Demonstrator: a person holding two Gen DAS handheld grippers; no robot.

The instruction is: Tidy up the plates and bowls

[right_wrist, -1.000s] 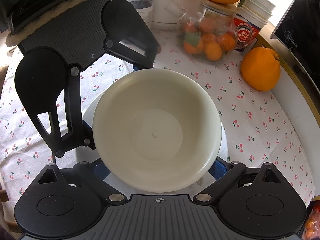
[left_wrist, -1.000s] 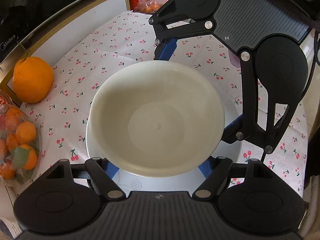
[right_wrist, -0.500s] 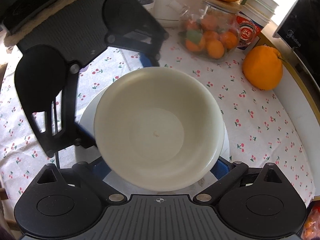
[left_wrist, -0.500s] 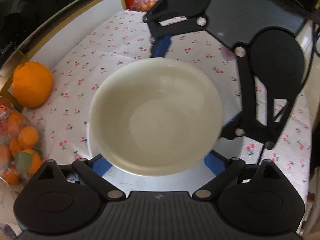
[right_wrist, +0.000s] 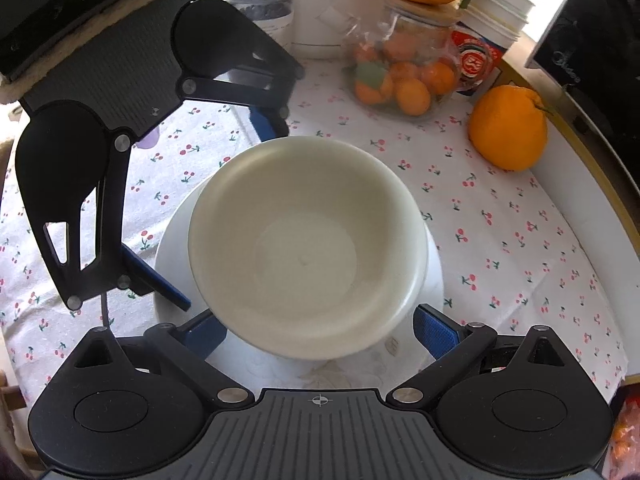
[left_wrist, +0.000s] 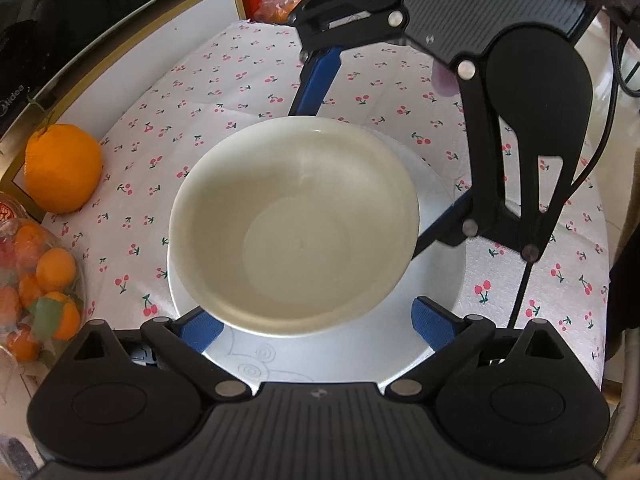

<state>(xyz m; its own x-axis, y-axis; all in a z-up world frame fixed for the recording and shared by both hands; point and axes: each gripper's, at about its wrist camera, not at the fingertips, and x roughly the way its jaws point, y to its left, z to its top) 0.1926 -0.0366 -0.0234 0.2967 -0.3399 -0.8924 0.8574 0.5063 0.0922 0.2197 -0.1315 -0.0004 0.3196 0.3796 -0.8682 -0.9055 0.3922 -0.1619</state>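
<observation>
A cream bowl (left_wrist: 296, 224) (right_wrist: 308, 248) sits in a white plate (left_wrist: 440, 280) (right_wrist: 172, 256) on a cherry-print tablecloth. My left gripper (left_wrist: 316, 324) (right_wrist: 230, 220) is open; its blue pads (left_wrist: 434, 320) stand wide at the bowl's near rim, the right pad clear of it, the left pad partly under the rim. From the opposite side, my right gripper (right_wrist: 316, 332) (left_wrist: 358, 180) straddles the bowl with its jaws wide. Its right pad (right_wrist: 434, 330) shows a gap to the bowl.
A large orange (left_wrist: 62, 168) (right_wrist: 506, 128) lies by a white, gold-trimmed wall. A bag of small oranges (left_wrist: 40, 288) (right_wrist: 404, 76), stacked paper cups (right_wrist: 496, 12) and a lidded jar (right_wrist: 256, 0) stand behind. A black appliance (left_wrist: 60, 20) borders that side.
My left gripper's pads have spread apart from the bowl's rim. The bowl looks smaller and lower in both views, now resting in the plate.
</observation>
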